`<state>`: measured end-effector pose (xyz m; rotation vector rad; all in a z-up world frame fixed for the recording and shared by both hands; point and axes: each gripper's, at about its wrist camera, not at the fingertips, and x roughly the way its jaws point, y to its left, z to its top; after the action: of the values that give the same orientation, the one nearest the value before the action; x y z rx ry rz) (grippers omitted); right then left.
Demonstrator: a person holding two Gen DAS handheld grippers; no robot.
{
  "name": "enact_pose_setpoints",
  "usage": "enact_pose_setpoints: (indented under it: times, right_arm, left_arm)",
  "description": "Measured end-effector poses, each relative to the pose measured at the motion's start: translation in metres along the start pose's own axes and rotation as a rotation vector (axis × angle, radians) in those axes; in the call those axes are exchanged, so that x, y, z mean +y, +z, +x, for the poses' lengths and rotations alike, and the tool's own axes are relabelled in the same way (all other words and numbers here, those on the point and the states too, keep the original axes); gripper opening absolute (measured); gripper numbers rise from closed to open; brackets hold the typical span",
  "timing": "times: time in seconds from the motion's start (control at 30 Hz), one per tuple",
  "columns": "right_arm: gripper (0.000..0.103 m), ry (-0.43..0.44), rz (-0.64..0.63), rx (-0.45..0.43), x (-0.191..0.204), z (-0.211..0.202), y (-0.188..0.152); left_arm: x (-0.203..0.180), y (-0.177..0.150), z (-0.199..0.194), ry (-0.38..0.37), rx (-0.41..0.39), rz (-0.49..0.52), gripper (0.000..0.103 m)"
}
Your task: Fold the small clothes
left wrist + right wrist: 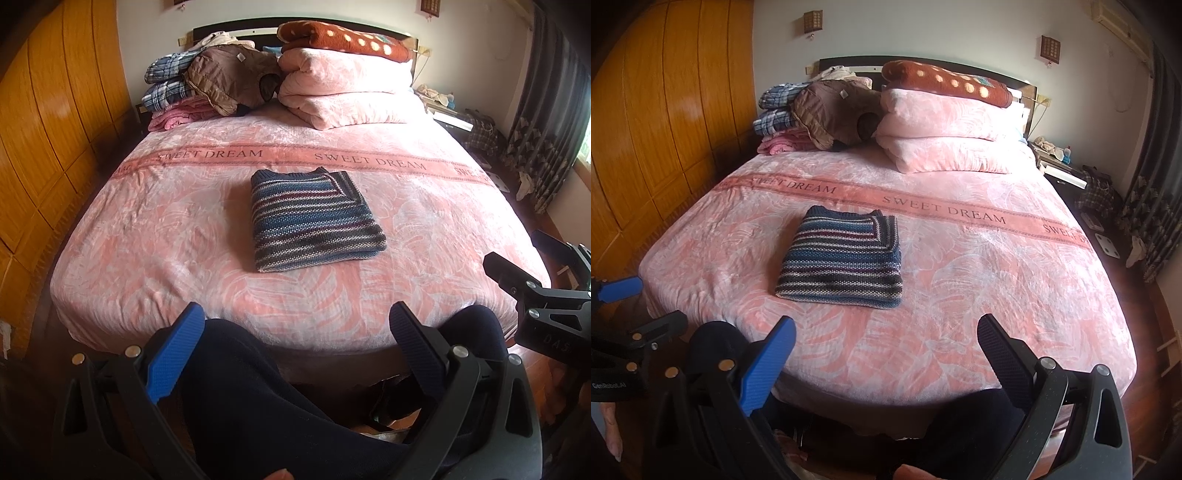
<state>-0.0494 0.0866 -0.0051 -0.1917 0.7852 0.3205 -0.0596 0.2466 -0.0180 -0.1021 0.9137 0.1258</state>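
1. This is a bedroom in a home: a wide bed point(960, 280) fills most of both views, covered by a pink blanket printed "SWEET DREAM".
2. Folded pink quilts point(945, 136) and a heap of clothes point(812, 114) lie at the dark headboard point(849, 62).
3. A wooden wardrobe point(665, 110) lines one wall.
4. A cluttered nightstand point(1056, 162) and dark curtains point(1160, 184) stand on the other side; 2 small wall lamps point(1050, 48) hang above.

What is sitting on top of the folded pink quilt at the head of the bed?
A brown blanket with pale dots lies on top of the folded pink quilt. Part of the dark headboard shows behind them; whatever lies beneath the quilt is covered.
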Motion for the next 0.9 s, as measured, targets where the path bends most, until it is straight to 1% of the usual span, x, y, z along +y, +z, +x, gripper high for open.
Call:
enact_pose_setpoints:
  times: [0.07, 0.1, 0.17, 0.23, 0.4, 0.63, 0.9]
  right_arm:
    - [0.099, -0.028, -0.001, -0.028, -0.0007, -0.0012, -0.0014]
    - [0.099, -0.017, 0.008, -0.035, -0.0027, -0.0018, -0.0028]
    - [0.099, 0.012, 0.012, -0.01, -0.0045, 0.0026, -0.0036]
    - [0.099, -0.009, 0.01, -0.017, -0.0053, 0.0035, -0.0039]
    - [0.099, -0.003, 0.009, -0.012, -0.005, 0.0005, -0.0013]
    - [0.099, 0.004, 0.015, 0.019, -0.0033, 0.0049, -0.0027]
    - [0.099, 0.009, 0.018, 0.019, -0.0015, 0.0054, -0.0039]
  left_arm:
    - [-0.0004, -0.0003, 0.0001, 0.0, 0.0, 0.0, 0.1]
    - [-0.0006, -0.0001, 0.0004, -0.001, 0.0, 0.0, 0.1]
    - [-0.0006, -0.0006, 0.0011, 0.0, 0.002, -0.003, 0.1]
    - [-0.0009, -0.0014, 0.0022, 0.0, 0.005, -0.004, 0.1]
    - [-0.0009, -0.0025, 0.0029, 0.0, 0.006, -0.004, 0.1]
    - [-0.0011, -0.0052, 0.0021, 0.003, 0.007, -0.005, 0.1]
    - [0.002, -0.0074, 0.0031, 0.008, 0.01, -0.01, 0.1]
